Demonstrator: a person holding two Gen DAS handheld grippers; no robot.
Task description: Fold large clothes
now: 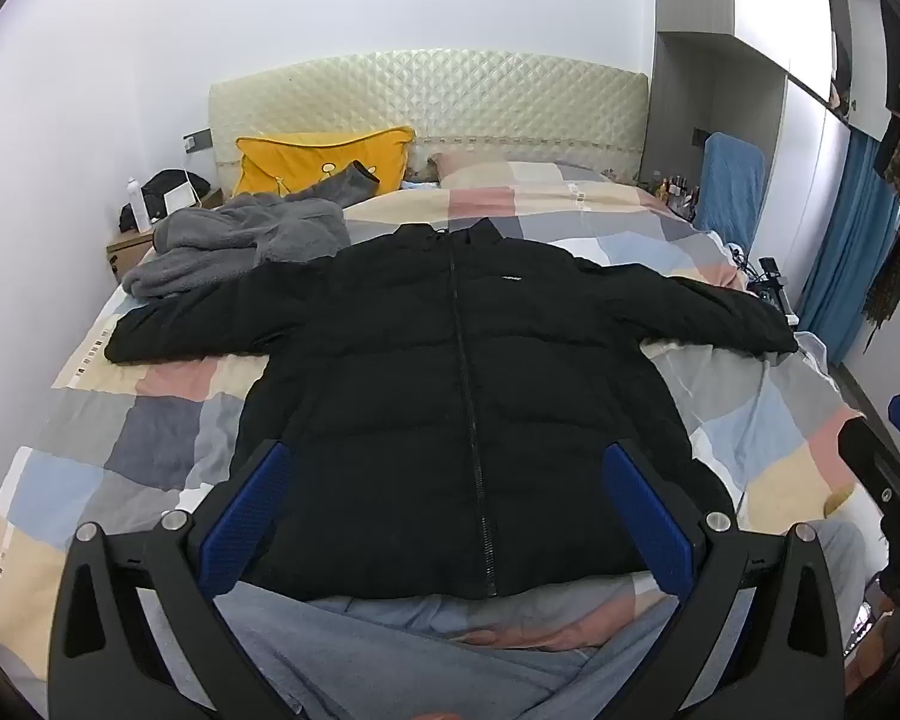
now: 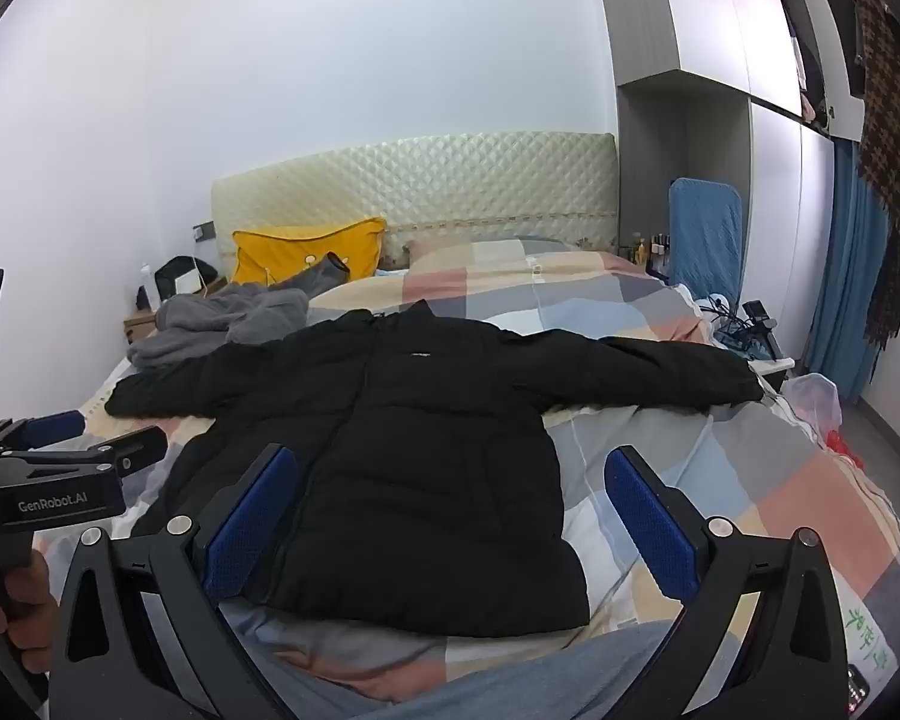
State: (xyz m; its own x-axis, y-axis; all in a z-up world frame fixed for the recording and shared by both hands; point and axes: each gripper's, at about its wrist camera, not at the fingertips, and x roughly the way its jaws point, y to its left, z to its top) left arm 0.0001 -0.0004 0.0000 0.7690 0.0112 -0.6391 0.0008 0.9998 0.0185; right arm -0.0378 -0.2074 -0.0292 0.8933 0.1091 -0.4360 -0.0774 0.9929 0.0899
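A black puffer jacket (image 1: 450,372) lies flat and zipped on the checked bed cover (image 1: 120,438), front up, collar toward the headboard, both sleeves spread out sideways. It also shows in the right wrist view (image 2: 402,456). My left gripper (image 1: 447,516) is open and empty, held above the jacket's hem near the zip. My right gripper (image 2: 450,522) is open and empty, above the hem's right part. The left gripper's body (image 2: 48,480) shows at the left edge of the right wrist view.
A grey fleece garment (image 1: 240,240) is heaped at the bed's far left, next to a yellow pillow (image 1: 324,159). A bedside table (image 1: 129,249) with a bottle stands left. A blue chair (image 1: 732,186), curtains and wardrobe are on the right. The person's knee (image 1: 390,654) is at the near edge.
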